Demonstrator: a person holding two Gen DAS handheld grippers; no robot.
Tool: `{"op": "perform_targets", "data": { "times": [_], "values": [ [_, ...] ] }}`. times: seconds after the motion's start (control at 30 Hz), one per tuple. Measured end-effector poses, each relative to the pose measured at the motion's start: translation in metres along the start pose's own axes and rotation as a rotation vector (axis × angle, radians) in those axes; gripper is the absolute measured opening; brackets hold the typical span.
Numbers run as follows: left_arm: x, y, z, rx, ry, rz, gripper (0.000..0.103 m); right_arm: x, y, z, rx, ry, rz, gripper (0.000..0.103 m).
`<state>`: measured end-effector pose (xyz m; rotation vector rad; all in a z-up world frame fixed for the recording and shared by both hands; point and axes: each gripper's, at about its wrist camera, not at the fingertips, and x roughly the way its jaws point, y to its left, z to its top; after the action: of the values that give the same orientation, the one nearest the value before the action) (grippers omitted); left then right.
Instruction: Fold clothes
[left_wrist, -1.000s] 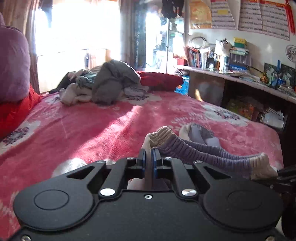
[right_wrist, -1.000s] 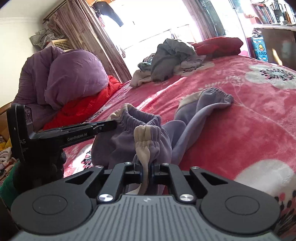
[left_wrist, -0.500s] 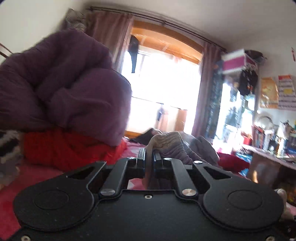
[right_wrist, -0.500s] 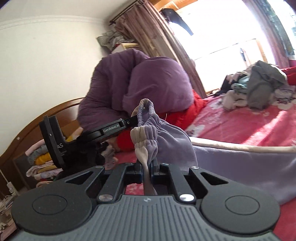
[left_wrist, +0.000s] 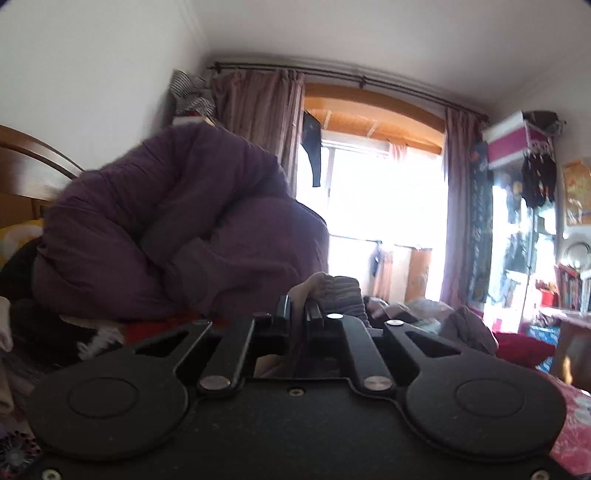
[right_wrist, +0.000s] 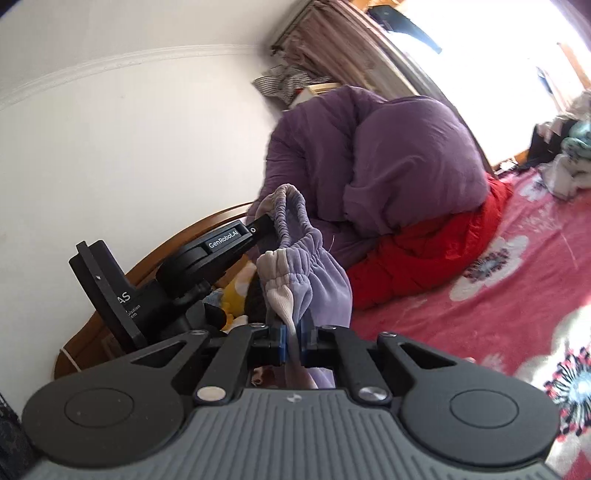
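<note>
**A:** Right wrist view: what do you hold?

**B:** My right gripper (right_wrist: 291, 341) has its jaws clamped on the gathered waistband of the lilac trousers (right_wrist: 317, 273). My left gripper (right_wrist: 271, 225) pinches the same waistband a little further along, up and to the left. From its own camera the left gripper (left_wrist: 298, 314) shows cloth bunched between closed jaws.

**A:** What has just changed?

**B:** A second ago the trousers lay on the pink bed (right_wrist: 517, 295), legs stretched out. Now both cameras look up at the purple duvet (right_wrist: 399, 158) and the wall, so I have lifted the garment clear by its waist. I judge this the shake-out before laying it flat for a fold; the folding itself is not yet begun.

**A:** What can't you see?

**B:** The legs. They hang below my bodies, out of both views, so I cannot tell whether they dangle straight or twisted, or whether the hems touch the bed. The left wrist view is dim against the window (left_wrist: 380, 206); the pile of clothes (left_wrist: 436, 317) beyond is hard to sort out.
</note>
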<state>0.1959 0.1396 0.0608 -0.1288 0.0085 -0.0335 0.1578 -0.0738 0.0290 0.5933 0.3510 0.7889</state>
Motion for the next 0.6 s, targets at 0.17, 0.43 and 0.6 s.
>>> {"op": "perform_targets", "data": {
  "times": [0.17, 0.43, 0.6],
  "values": [
    [0.047, -0.056, -0.053, 0.087, 0.159, -0.144, 0.006, -0.046, -0.076, -0.014, 0.124, -0.048, -0.195, 0.009],
    [0.093, -0.147, -0.115, 0.265, 0.333, -0.351, 0.006, -0.114, -0.169, -0.049, 0.265, -0.055, -0.394, 0.009],
    [0.119, -0.202, -0.141, 0.354, 0.385, -0.443, 0.006, -0.135, -0.211, -0.053, 0.303, -0.071, -0.475, 0.009]
  ]
}}
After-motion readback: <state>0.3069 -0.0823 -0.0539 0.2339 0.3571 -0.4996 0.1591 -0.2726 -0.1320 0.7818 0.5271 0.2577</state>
